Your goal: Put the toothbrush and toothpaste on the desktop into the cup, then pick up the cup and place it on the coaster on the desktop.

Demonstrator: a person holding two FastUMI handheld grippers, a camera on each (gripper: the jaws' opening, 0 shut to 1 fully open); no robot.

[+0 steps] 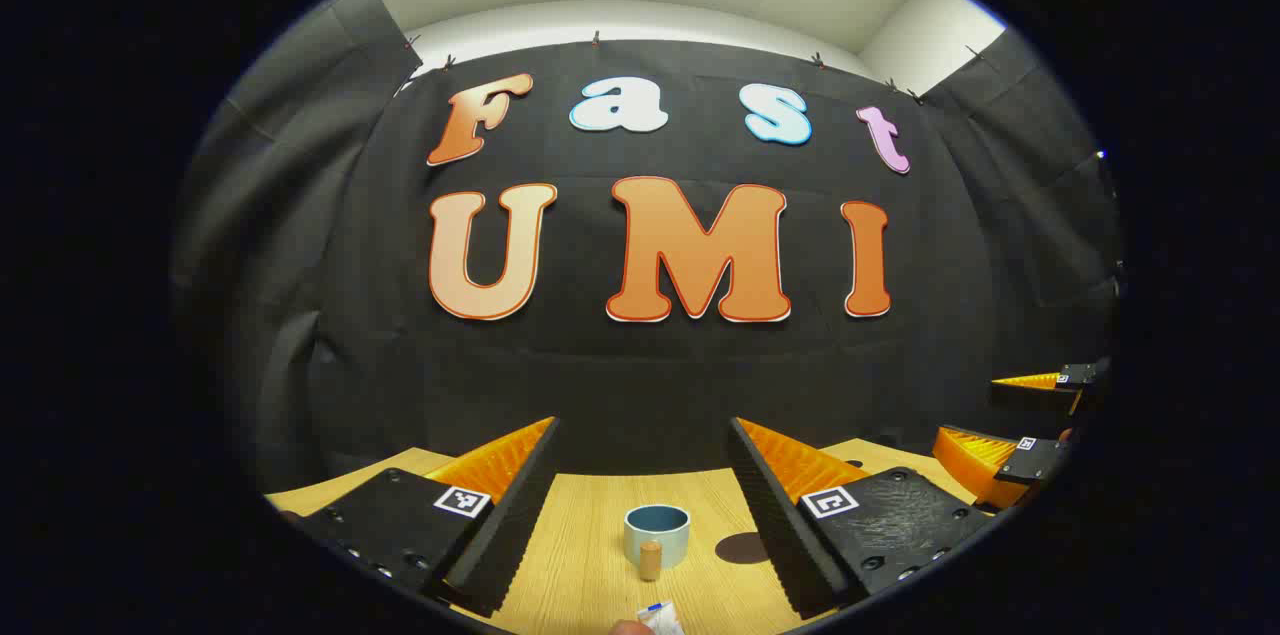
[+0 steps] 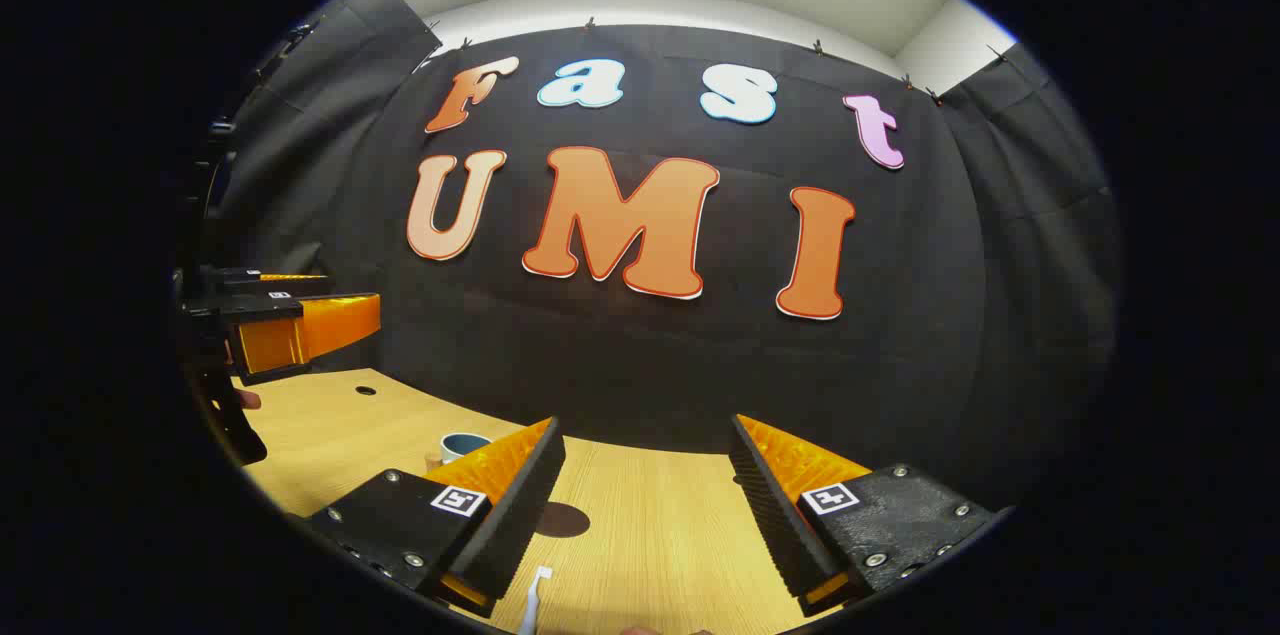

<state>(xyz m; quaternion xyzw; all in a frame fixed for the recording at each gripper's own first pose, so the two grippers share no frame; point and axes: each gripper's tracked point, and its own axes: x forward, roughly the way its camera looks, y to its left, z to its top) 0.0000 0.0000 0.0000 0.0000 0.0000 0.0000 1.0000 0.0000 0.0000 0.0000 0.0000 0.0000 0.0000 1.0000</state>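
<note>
Both tools gaping above desktop [image 2: 650, 535]; cup [image 1: 657, 533] beside coaster [image 1: 742, 547].

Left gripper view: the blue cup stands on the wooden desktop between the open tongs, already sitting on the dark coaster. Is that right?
Not quite. In the left gripper view the cup stands on the bare desktop between the open left tongs; the dark coaster lies beside it, apart, with nothing on it.
</note>
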